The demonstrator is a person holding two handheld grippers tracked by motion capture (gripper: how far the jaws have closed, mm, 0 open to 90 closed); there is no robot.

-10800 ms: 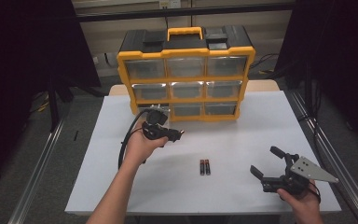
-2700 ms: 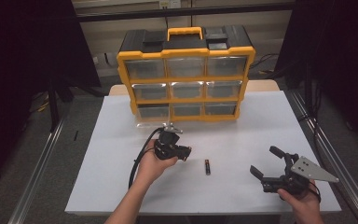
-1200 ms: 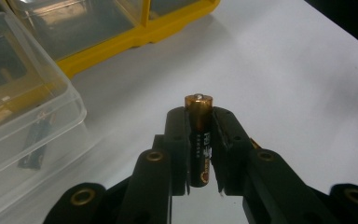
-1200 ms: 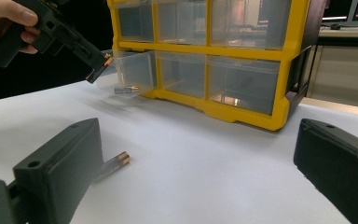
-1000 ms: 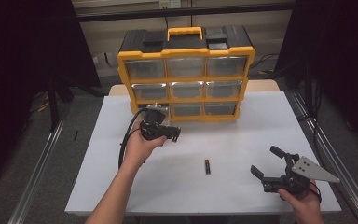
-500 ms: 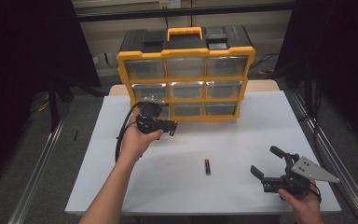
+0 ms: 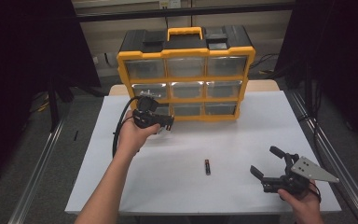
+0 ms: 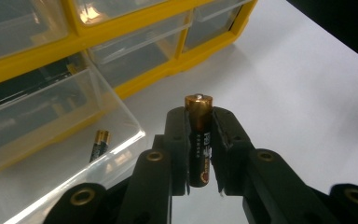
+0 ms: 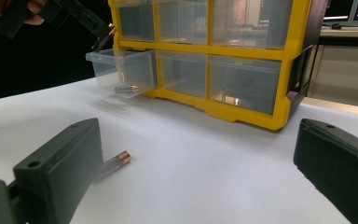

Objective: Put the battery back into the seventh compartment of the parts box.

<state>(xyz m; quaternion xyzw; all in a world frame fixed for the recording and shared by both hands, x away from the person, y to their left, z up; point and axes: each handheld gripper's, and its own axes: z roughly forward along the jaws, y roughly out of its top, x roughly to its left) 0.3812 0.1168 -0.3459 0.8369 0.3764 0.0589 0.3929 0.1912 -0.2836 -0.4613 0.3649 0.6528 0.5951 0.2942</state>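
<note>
Between the closed jaws of the left gripper [image 8: 199, 154] sits a battery [image 8: 199, 140], upright, beside an open drawer [image 8: 51, 140] (another battery [image 8: 98, 144] inside) at the cabinet's [image 7: 184, 70] bottom left. Near the white table's [image 7: 242, 140] front right corner, the right gripper [image 7: 272, 168] gapes empty; a third battery [image 7: 207, 166] lies mid-table. Dark room around.

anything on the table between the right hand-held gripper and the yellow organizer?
One battery lies on the white table, between the right hand-held gripper and the organizer; high view shows the rest bare.
</note>
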